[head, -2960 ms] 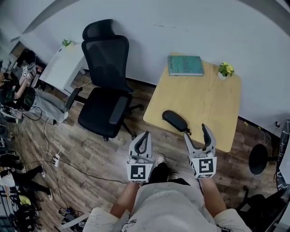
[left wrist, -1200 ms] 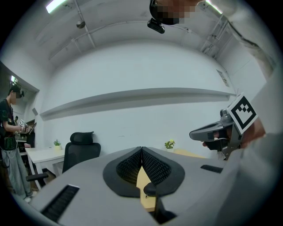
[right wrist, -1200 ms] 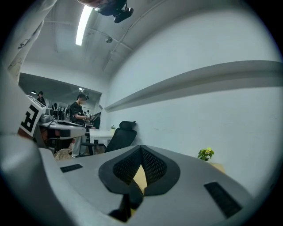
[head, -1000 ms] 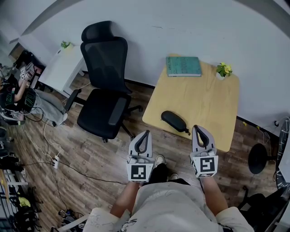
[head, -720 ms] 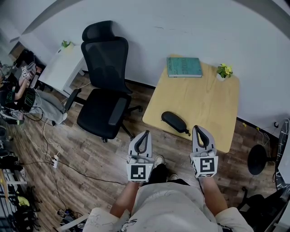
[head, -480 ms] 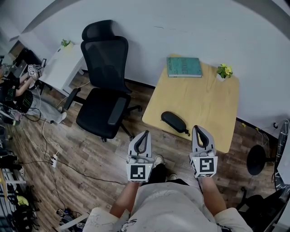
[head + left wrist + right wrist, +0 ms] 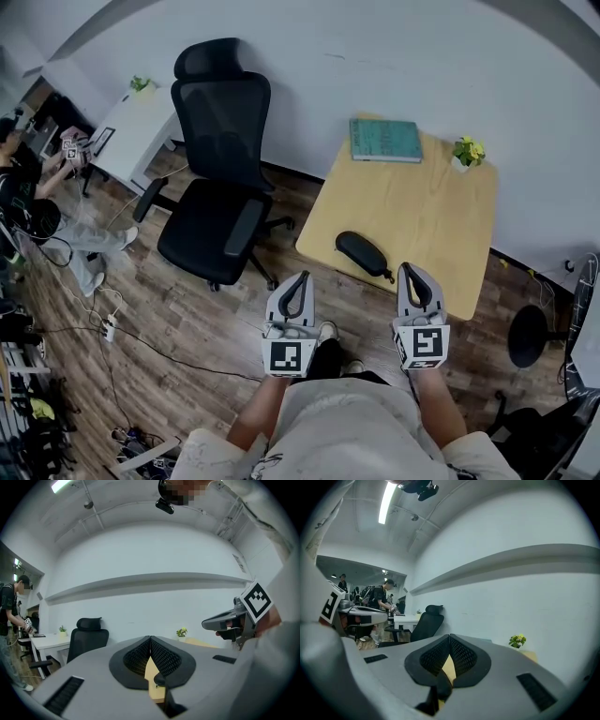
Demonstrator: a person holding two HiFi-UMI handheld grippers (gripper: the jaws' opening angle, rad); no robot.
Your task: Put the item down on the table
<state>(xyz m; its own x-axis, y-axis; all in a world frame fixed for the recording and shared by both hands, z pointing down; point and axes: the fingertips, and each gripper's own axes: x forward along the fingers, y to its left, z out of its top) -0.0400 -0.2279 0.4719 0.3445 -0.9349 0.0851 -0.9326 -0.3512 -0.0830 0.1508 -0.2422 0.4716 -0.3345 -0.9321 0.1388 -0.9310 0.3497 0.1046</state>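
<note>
My left hand-held gripper (image 7: 301,278) and right hand-held gripper (image 7: 410,270) were both closed and empty, and the black case (image 7: 361,251) lay on the desk (image 7: 441,220).

Nearest me, the left one hung over the wooden floor (image 7: 187,328), its jaws pressed together with nothing between them. The right one, jaws likewise meeting on nothing, reached to the desk's near edge. Just beyond, by the near left corner, the oblong case rested flat, apart from both grippers. Farther on, a teal book (image 7: 384,139) lay at the far left corner and a small potted plant (image 7: 467,150) stood at the far right corner. Left of the desk stood a black office chair (image 7: 220,178).
</note>
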